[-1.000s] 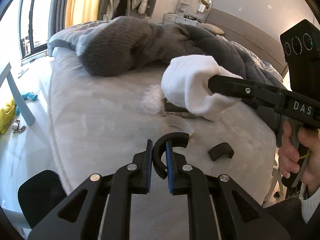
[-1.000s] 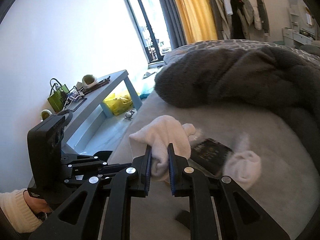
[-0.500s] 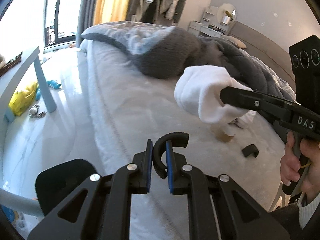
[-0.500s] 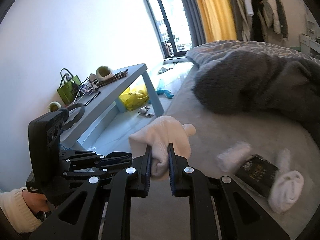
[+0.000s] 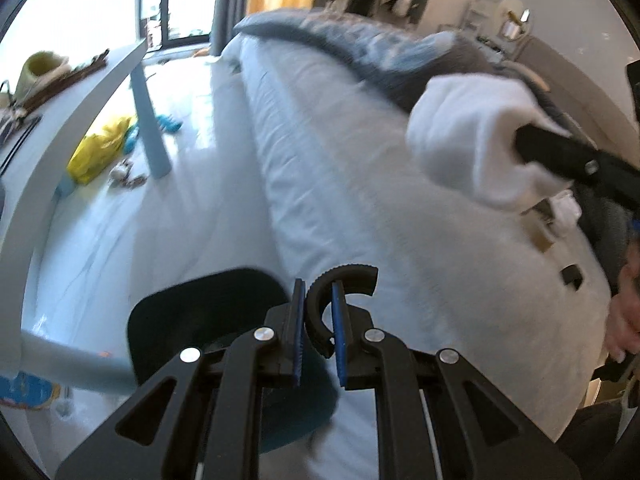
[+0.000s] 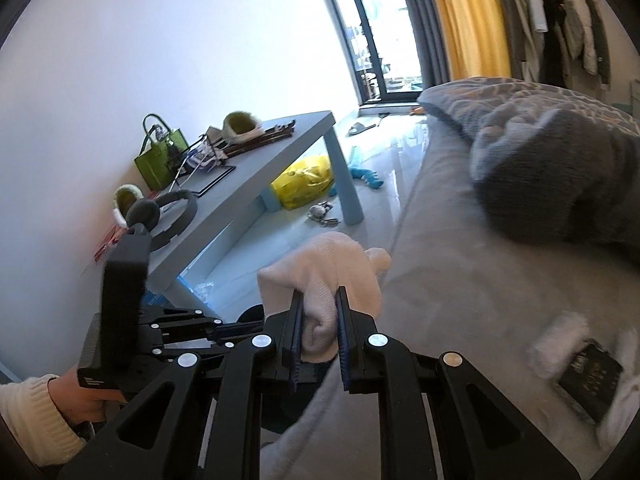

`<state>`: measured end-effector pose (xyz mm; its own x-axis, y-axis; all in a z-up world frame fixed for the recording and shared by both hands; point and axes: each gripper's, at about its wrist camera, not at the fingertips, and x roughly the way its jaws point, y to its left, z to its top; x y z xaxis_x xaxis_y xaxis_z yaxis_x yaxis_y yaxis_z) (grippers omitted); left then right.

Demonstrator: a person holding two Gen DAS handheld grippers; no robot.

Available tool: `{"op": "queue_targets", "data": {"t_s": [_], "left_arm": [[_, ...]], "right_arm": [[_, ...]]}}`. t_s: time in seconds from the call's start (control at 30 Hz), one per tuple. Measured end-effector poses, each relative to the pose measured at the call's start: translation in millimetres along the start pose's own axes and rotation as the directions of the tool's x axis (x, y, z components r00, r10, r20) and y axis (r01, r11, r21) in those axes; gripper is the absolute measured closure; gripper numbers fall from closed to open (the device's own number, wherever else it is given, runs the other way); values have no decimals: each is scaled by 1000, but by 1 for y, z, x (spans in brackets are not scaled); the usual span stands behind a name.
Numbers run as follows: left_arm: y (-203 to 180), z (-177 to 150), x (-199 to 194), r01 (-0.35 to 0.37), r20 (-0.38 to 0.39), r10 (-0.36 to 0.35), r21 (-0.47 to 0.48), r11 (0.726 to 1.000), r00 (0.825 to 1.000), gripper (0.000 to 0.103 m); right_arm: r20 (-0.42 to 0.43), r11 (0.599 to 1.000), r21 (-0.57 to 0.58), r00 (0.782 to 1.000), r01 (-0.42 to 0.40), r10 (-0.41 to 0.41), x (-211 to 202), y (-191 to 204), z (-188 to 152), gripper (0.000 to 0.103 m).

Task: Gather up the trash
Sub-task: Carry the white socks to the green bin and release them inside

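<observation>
Transport step: my left gripper (image 5: pixel 318 316) is clamped on a black curved plastic piece (image 5: pixel 340 292) and my right gripper (image 6: pixel 318 336) on a white sock (image 6: pixel 324 276), both carried beside the bed (image 5: pixel 360 200). I judge that the next move calls for positioning over the dark bin (image 5: pixel 192 312) on the floor before letting go.

bed (image 5: pixel 400 208) motion-blurred, dark packet (image 6: pixel 592 376) print illegible, right hand (image 5: pixel 624 320) cut off

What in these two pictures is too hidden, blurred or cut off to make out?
- Black bin, left view: the left gripper, shut on a black curved piece, covers its opening; contents unseen.
- Small dark piece on the bed, left view: blurred and too small to identify.
- Dark packet, right view: print unreadable, blurred, near the edge.
- Right gripper, right view: the white cloth it grips hides its pads.
</observation>
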<state>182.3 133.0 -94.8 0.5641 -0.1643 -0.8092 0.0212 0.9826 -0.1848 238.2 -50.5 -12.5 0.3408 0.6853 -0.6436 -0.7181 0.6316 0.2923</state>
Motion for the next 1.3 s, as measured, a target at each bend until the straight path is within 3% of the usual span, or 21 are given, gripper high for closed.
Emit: {"op": "queue_targets", "data": {"t_s": [0.27,0.63,0.77,0.83,0.9,1.0,1.3], "left_arm": [[53,-23,16,-78,-146,63,-99,992,987,89],[100,-57,41,-129,-331,72,-152,980,941,89],[114,-66,43,-134,-364,59,-182,974,929,88],[116,-71,44,-131,-383,53,-182,974,922,83],[116,-74,43,-126,-390,51,-171,977,920,67],[117,-76,40,-131,-393,64,-146,981,917,59],[136,-71,17,-131,-321,62,-199,971,945,39]], "right_arm": [[-87,1000,-6,996,-12,12,41,24,2,88],[-189,1000,-15,982,-17,14,92,53,0,88],[-211,1000,-14,977,-28,24,106,61,0,88],[-225,999,-12,974,-33,29,113,65,-1,88],[-237,999,-13,971,-35,31,120,69,-2,88],[-255,999,-16,966,-35,30,128,72,-4,88],[-334,1000,-18,943,-13,7,162,76,-17,88]]}}
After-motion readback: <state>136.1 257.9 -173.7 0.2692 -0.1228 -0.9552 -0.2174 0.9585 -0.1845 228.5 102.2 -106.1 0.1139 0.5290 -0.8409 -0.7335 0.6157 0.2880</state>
